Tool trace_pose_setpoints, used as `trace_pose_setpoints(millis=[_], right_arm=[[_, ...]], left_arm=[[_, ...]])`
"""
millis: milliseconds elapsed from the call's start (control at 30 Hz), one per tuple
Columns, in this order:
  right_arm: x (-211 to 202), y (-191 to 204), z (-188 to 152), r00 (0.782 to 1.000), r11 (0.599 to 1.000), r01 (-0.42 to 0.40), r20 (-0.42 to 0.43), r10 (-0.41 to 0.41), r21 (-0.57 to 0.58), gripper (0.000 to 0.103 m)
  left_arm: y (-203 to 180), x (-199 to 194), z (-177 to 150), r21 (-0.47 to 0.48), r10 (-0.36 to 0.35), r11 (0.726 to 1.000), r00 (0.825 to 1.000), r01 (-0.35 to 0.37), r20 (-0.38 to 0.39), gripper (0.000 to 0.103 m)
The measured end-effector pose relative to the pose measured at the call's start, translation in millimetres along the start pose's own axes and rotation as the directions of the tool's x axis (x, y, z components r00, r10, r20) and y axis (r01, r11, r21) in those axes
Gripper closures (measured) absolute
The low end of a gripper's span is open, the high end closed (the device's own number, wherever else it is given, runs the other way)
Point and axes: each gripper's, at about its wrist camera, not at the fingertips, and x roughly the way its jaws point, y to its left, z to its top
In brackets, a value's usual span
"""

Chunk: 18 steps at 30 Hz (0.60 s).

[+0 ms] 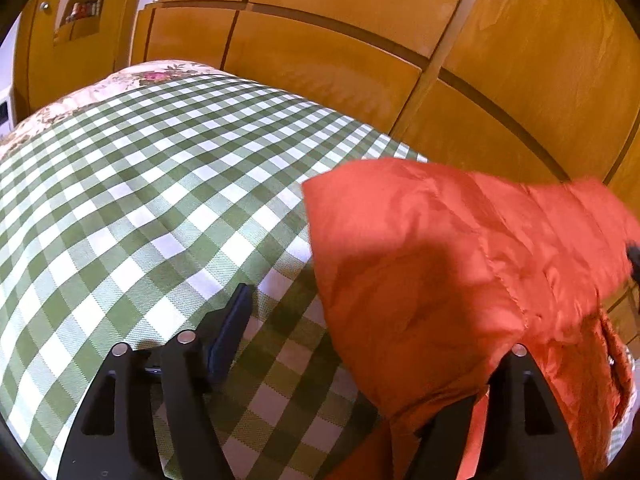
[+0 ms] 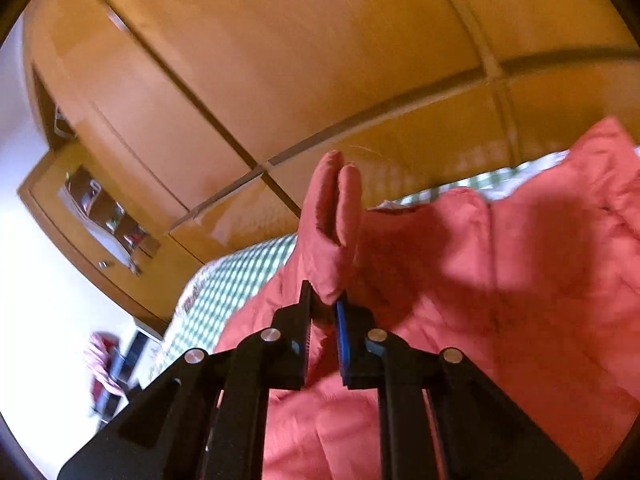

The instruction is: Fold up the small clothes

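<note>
Clearly soft, light and slippery, the orange quilted garment (image 2: 500, 280) lies over the green-checked cloth (image 1: 140, 200), best taken at a seam; the right gripper (image 2: 324, 304) pinches a fold of it, while the left gripper (image 1: 360, 320) stands wide, empty.

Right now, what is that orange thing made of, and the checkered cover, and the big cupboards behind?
The orange garment looks like thin, slightly shiny woven cloth, maybe nylon or satin: it has stitched seams and soft creases. The checkered cover seems to be matte woven cotton, with a visible twill weave in its green and white squares. The cupboards look like glossy varnished wood or a wood-look laminate; they reflect the light.
</note>
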Motion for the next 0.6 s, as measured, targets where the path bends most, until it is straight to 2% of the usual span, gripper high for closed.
trace_pose_setpoints(millis=[100,233,333,367,400,433,467,533,600], right_arm=[[-14.8,-11.0,-20.3,1.0,0.998,0.026,0.011,-0.027,0.049,0.102],[-27.4,-40.6,-51.1,0.996,0.99,0.088,-0.016,-0.087,0.11,0.103],[-22.6,-57.4,-61.7,0.998,0.98,0.015,-0.07,-0.001,0.197,0.098],[-20.0,-56.7,-60.3,0.997,0.98,0.007,-0.074,0.007,0.197,0.085],[-22.6,-56.9,-58.9,0.998,0.982,0.005,-0.065,0.008,0.19,0.067],[-20.6,-53.9,-52.0,0.999,0.985,0.024,-0.034,-0.018,0.171,0.029],[-17.5,-50.9,-46.2,0.998,0.988,0.058,-0.014,-0.057,0.146,0.019],[-3.7,-46.4,-31.7,0.994,0.99,0.109,-0.002,-0.109,0.087,0.03],[13.1,-43.9,-20.9,0.99,0.988,0.142,-0.012,-0.142,0.053,0.03]], left_arm=[[5.4,-2.7,0.2,-0.032,-0.01,0.999,1.0,0.011,0.016,0.028],[5.0,-2.4,1.1,-0.036,-0.03,0.999,0.999,0.031,0.015,0.018],[2.5,-4.6,1.1,-0.027,-0.011,1.0,1.0,0.011,0.022,0.013],[2.3,-5.2,1.2,-0.027,-0.007,1.0,1.0,0.008,0.025,0.013],[2.4,-5.8,1.2,-0.029,-0.005,1.0,1.0,0.006,0.027,0.013],[2.3,-6.7,0.7,-0.029,0.0,1.0,1.0,0.001,0.03,0.013],[1.4,-8.4,0.2,-0.027,0.009,1.0,0.999,-0.008,0.037,0.013],[-0.1,-13.4,-1.5,-0.021,0.019,1.0,0.998,-0.018,0.056,0.013],[-1.4,-18.5,-2.6,-0.014,0.02,1.0,0.996,-0.019,0.084,0.01]])
